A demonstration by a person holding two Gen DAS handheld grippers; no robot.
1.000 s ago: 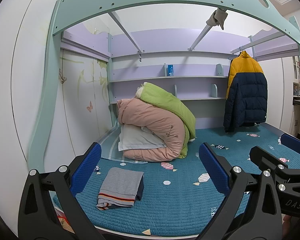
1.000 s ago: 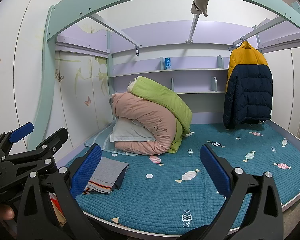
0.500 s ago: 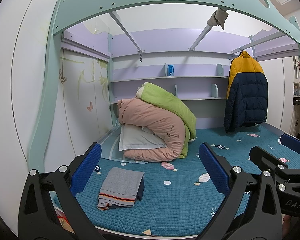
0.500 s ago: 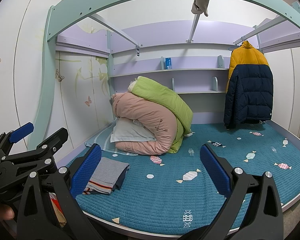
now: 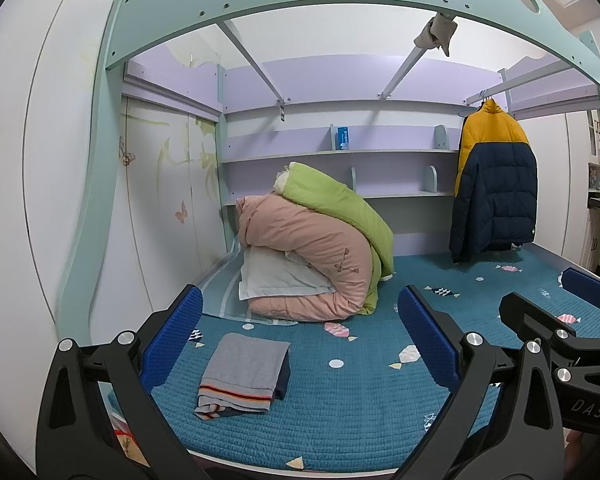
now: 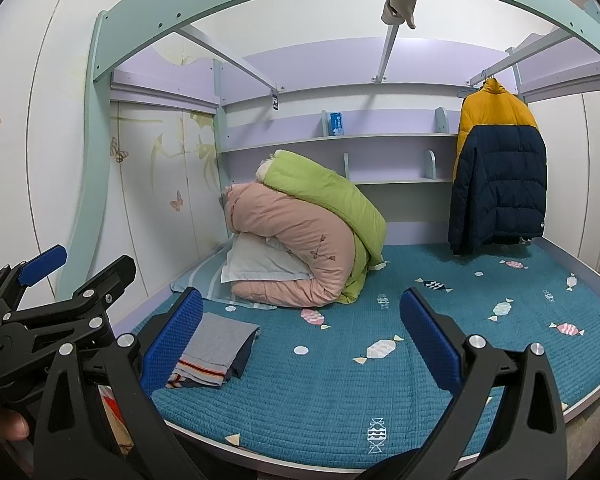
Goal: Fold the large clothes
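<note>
From the left wrist view, the left gripper (image 5: 300, 336) hung above the near edge of the bed (image 5: 340, 420) with its blue fingers (image 5: 428, 340) spread wide and nothing between them. A folded grey garment (image 5: 244, 372) with a striped hem lay flat on the teal quilted cover, near the front-left corner, apart from both tools. Behind it sat a pile of pink and green duvets (image 5: 320, 248). A yellow and navy puffer jacket (image 5: 496, 184) hung on a rail at the far right. The right gripper (image 5: 580, 320) showed at the right margin, also released.

From the right wrist view, the right gripper (image 6: 300, 336) likewise stood empty, fingers (image 6: 430, 340) parted, over the bed's (image 6: 420, 400) front edge. The grey garment (image 6: 216, 352) lay just beyond its left finger, and the jacket (image 6: 500, 176) hung well apart at the back. The left gripper (image 6: 60, 280) appeared alongside.

If the jacket is the next piece, I judged its slippery, bulky padding likely to slide off the hanger or out of a shallow pinch. A careless sweep could also rumple the finished grey fold.
</note>
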